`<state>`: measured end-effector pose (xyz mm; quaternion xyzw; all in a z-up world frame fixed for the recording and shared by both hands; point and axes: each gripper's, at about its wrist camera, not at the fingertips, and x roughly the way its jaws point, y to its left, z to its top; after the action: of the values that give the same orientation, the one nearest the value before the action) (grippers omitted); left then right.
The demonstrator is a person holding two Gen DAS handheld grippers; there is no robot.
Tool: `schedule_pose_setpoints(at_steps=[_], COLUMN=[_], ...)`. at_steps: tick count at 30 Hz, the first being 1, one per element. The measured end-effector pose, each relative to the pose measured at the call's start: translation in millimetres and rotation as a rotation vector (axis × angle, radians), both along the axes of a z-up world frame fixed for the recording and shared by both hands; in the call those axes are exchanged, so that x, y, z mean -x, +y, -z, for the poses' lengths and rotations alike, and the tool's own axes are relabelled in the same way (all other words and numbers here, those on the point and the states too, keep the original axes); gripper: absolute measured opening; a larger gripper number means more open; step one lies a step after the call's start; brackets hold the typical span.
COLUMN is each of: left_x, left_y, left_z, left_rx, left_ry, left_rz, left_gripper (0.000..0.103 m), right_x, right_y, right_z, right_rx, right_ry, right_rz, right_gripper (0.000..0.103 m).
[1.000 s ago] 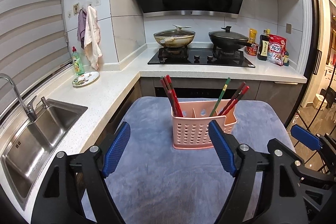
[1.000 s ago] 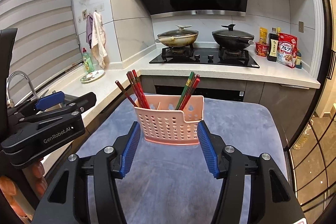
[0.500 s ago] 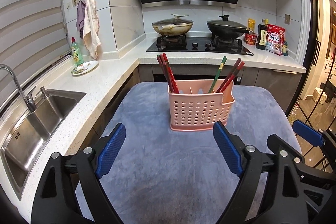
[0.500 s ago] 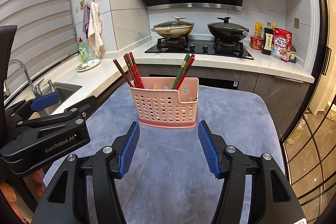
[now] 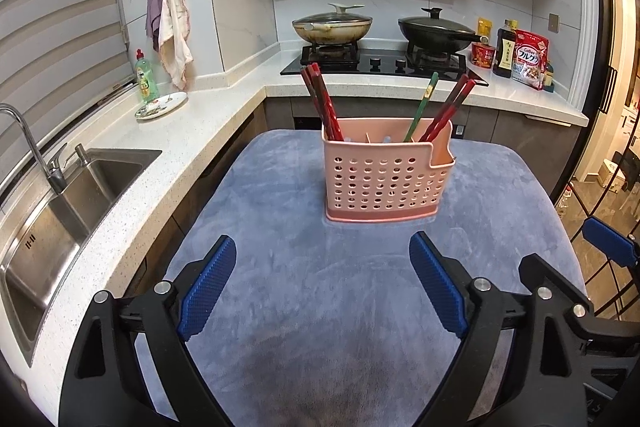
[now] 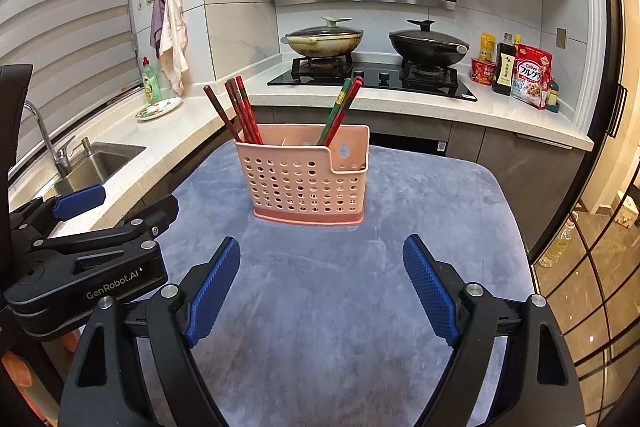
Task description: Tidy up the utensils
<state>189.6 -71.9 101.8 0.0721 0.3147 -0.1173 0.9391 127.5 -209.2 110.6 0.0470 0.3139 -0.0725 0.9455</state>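
A pink perforated utensil basket stands upright on the grey-blue cloth-covered table. Dark red chopsticks lean in its left compartment. A green chopstick and red chopsticks lean in its right compartment. My left gripper is open and empty, well in front of the basket. My right gripper is open and empty, also in front of it. The left gripper's body shows at the left of the right wrist view.
A steel sink and tap are in the white counter to the left. A dish soap bottle and a small plate stand behind it. Two lidded pans sit on the stove beyond. Bottles and food packets are at the far right.
Both grippers have pulled back from the basket, which now stands farther away. Both stay open and empty. The basket and chopsticks have not moved.
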Motion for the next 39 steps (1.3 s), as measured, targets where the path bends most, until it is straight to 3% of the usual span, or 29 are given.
schedule_pose_setpoints(at_steps=[14,17,39], left_x=[-6.1,-7.1,-13.2], left_y=[2.0,2.4,-1.5], left_z=[16.2,18.6,26.4], left_rx=[-0.012,-0.014,-0.039], left_ry=[0.038,0.041,0.040], left_rz=[-0.029,-0.035,-0.053], left_gripper=[0.092,0.093,0.094], right_x=[-5.1,-4.8,-11.8], right_y=[-2.7,-4.2,-14.0], right_z=[21.6,24.7,35.9], right_rx=[-0.007,-0.009,-0.011], right_ry=[0.062,0.058,0.074], right_rz=[0.001,0.002,0.040], right_gripper=[0.087,0.097,0.097])
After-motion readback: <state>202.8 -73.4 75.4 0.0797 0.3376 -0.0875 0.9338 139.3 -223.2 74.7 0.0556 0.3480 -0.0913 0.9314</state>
